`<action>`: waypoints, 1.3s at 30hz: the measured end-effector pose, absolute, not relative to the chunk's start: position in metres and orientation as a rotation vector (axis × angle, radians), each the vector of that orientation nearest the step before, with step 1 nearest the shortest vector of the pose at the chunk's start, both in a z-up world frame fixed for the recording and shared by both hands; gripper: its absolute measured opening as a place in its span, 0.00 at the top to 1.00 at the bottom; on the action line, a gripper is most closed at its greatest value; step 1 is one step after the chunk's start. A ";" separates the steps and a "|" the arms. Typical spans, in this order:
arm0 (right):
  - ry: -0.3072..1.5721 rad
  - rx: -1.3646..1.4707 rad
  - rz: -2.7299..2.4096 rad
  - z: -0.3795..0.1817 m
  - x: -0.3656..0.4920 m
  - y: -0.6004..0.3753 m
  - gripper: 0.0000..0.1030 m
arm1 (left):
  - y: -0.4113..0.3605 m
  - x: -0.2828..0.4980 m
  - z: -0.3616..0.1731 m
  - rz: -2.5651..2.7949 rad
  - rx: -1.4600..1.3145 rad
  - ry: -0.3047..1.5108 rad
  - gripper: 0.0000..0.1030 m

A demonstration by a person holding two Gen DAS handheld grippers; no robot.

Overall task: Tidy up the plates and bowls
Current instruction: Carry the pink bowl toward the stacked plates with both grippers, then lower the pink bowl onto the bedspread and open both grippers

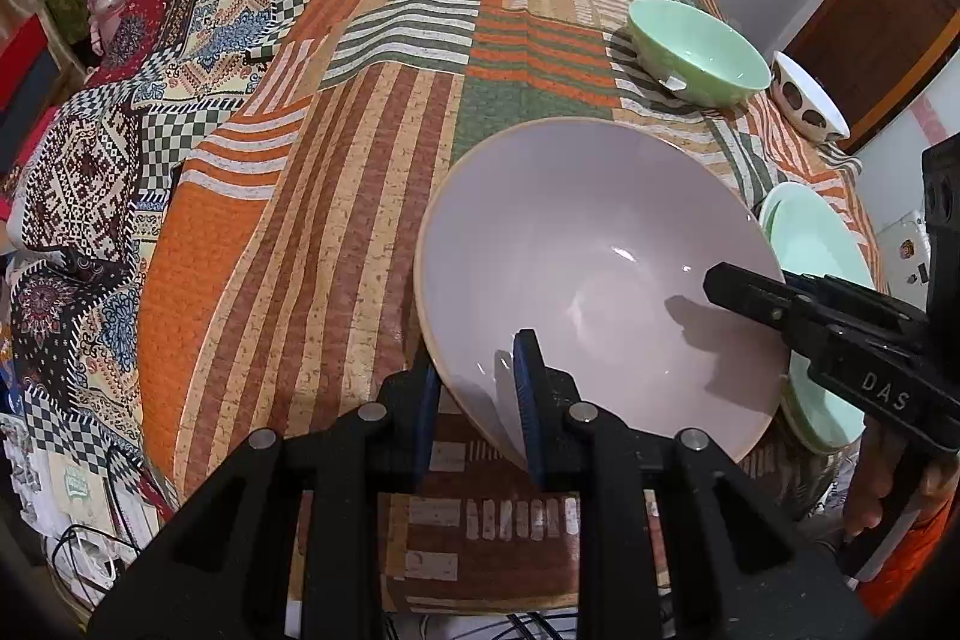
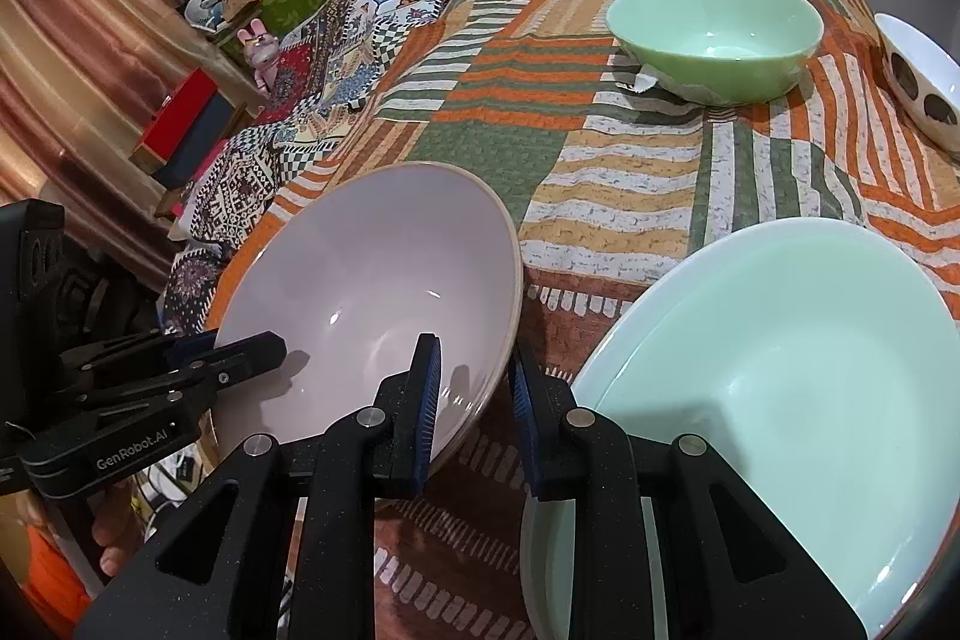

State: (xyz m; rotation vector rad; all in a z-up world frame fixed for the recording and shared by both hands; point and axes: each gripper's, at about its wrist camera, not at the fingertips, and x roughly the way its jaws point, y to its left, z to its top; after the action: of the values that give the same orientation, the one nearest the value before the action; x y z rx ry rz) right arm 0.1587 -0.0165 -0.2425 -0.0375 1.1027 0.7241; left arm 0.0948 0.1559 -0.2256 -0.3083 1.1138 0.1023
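Note:
A large pale lilac bowl (image 1: 588, 232) hangs tilted just over the patchwork cloth (image 1: 360, 160), held at two places on its rim. My left gripper (image 1: 477, 400) is shut on the near rim, one blue pad inside the bowl and one outside. My right gripper (image 2: 474, 406) is shut on the rim at the bowl's (image 2: 372, 250) other side, next to the stack of mint plates (image 2: 792, 340). Each gripper shows in the other's view, reaching into the bowl from the side.
A green bowl (image 1: 702, 46) stands farther back on the cloth, and a white bowl with brown dots (image 1: 807, 97) sits near the right edge. The mint plates (image 1: 816, 244) lie right of the lilac bowl. A patterned quilt (image 1: 120, 130) and clutter lie to the left.

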 end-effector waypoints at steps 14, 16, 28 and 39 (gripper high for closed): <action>1.098 -0.020 0.728 -0.231 0.159 -0.026 0.77 | 0.156 0.087 -0.216 0.108 -0.313 1.109 0.77; 1.078 -0.010 0.732 -0.225 0.158 -0.029 0.76 | 0.157 0.085 -0.209 0.117 -0.310 1.092 0.77; 0.908 0.032 0.716 -0.174 0.162 -0.057 0.68 | 0.140 0.085 -0.133 0.111 -0.223 0.898 0.73; 0.741 0.111 0.658 -0.125 0.180 -0.102 0.59 | 0.109 0.115 -0.081 0.053 -0.173 0.760 0.52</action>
State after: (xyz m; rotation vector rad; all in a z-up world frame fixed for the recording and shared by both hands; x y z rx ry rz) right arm 0.1799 -0.1016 -0.1251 0.1105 0.7408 0.6576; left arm 0.1153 0.1089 -0.0810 -0.1725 0.7605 0.0527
